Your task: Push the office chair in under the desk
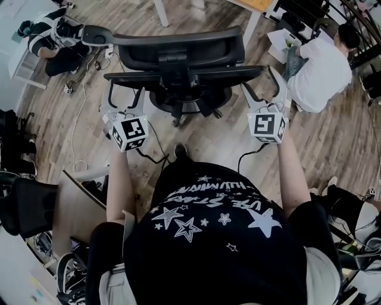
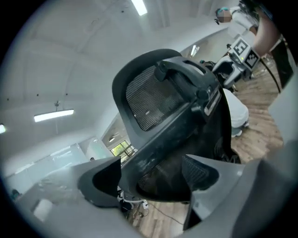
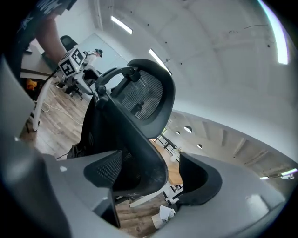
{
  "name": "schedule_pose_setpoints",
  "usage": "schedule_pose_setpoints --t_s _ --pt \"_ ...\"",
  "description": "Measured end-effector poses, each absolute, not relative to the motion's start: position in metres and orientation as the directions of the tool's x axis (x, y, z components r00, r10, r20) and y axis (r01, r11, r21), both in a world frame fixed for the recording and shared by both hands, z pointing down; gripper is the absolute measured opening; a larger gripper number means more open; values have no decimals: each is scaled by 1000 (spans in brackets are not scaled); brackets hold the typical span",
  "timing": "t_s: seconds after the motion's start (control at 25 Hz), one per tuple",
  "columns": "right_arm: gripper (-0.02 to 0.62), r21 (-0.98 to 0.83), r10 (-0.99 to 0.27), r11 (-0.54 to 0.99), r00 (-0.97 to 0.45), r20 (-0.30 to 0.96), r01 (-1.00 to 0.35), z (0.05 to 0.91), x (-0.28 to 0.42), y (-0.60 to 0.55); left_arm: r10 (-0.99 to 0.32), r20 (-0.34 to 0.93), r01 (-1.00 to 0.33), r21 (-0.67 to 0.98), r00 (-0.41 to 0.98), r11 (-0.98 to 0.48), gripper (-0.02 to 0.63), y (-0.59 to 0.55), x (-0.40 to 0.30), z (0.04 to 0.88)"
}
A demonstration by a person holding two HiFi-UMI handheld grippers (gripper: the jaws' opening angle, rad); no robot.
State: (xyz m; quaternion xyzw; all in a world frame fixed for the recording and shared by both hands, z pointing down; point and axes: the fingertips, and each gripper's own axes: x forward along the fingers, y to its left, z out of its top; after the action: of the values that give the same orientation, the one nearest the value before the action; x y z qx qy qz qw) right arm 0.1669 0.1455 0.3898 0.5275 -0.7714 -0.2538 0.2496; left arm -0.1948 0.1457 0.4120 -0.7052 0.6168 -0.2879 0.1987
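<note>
A black mesh office chair [image 1: 178,59] stands on the wood floor with its back toward me. Beyond it, the desk [image 1: 255,6] shows a wooden top and white legs at the upper edge of the head view. My left gripper [image 1: 125,95] is open at the left side of the backrest, whose edge [image 2: 153,148] lies between the jaws. My right gripper [image 1: 262,89] is open at the right side, with the backrest rim [image 3: 144,162] between its jaws and a gap showing beside the far finger [image 3: 200,181].
A person in a white shirt [image 1: 324,68] sits on the floor at the right of the chair. Another person [image 1: 53,39] crouches at the upper left. Cables [image 1: 77,119] trail over the floor. A second dark chair [image 1: 24,205] and cardboard [image 1: 80,205] are at my left.
</note>
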Motion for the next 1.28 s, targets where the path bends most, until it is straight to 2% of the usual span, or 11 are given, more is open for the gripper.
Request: schedule_pose_setpoints --t_s 0.16,0.32,0.52,0.56,0.64,0.68,0.92,1.28 --pt "393 677 -940 329 -298 168 -658 401 160 131 -980 188 -667 -722 64 -183 416 132 -200 419" --pt "388 721 -952 295 -259 164 -627 397 150 109 -982 174 -616 -767 68 -178 416 107 -213 408" --pt "299 768 -961 260 -234 146 -586 396 145 113 -986 149 -554 -815 80 -168 414 103 -214 404" --pt "298 771 -961 259 -235 146 -582 397 145 115 -984 156 -554 -814 82 -176 412 102 -214 405" --pt "295 771 -959 265 -243 148 -579 399 146 115 -979 183 -547 -812 91 -203 339 98 -213 409" --pt "293 770 -958 269 -247 149 -579 400 148 112 -976 197 -538 -814 98 -218 333 95 -212 411" --pt "291 758 -956 286 -228 184 -587 396 140 79 -964 212 -520 -812 159 -265 324 62 -220 408" --pt "291 750 -952 303 -217 215 -588 393 137 80 -950 257 -507 -803 179 -313 321 57 -222 405"
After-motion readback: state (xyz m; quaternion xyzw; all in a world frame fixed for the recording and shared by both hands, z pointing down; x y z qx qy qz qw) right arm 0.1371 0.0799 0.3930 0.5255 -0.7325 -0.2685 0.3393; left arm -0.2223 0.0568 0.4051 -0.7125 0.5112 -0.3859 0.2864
